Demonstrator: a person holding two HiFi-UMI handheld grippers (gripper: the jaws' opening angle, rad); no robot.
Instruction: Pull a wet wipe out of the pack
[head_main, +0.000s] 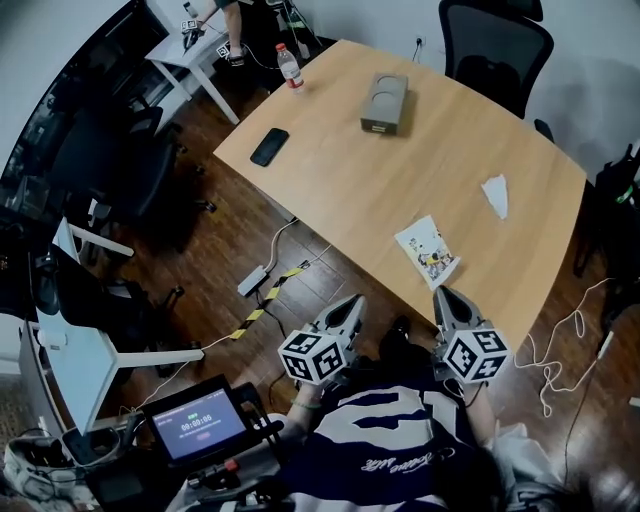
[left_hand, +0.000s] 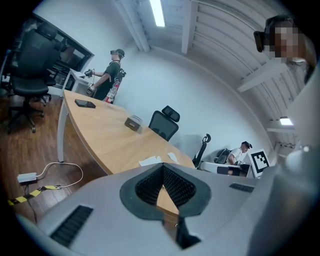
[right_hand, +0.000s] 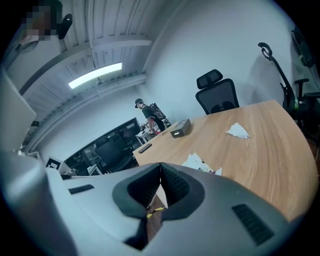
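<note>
The wet wipe pack (head_main: 427, 251), white with a printed picture, lies flat near the front edge of the wooden table (head_main: 340, 180). It shows just past the jaws in the left gripper view (left_hand: 150, 161) and the right gripper view (right_hand: 199, 162). A crumpled white wipe (head_main: 496, 195) lies to the pack's far right. My left gripper (head_main: 354, 301) hangs off the table's edge, left of the pack, shut and empty (left_hand: 162, 168). My right gripper (head_main: 441, 294) sits just short of the pack's near side, shut with nothing in it (right_hand: 160, 165).
On the table's far part are a grey box (head_main: 384, 102), a black phone (head_main: 269, 146) and a bottle (head_main: 289, 66). An office chair (head_main: 495, 45) stands behind the table. Cables and a power strip (head_main: 252, 280) lie on the floor at left. A person (left_hand: 112, 75) stands at the far end.
</note>
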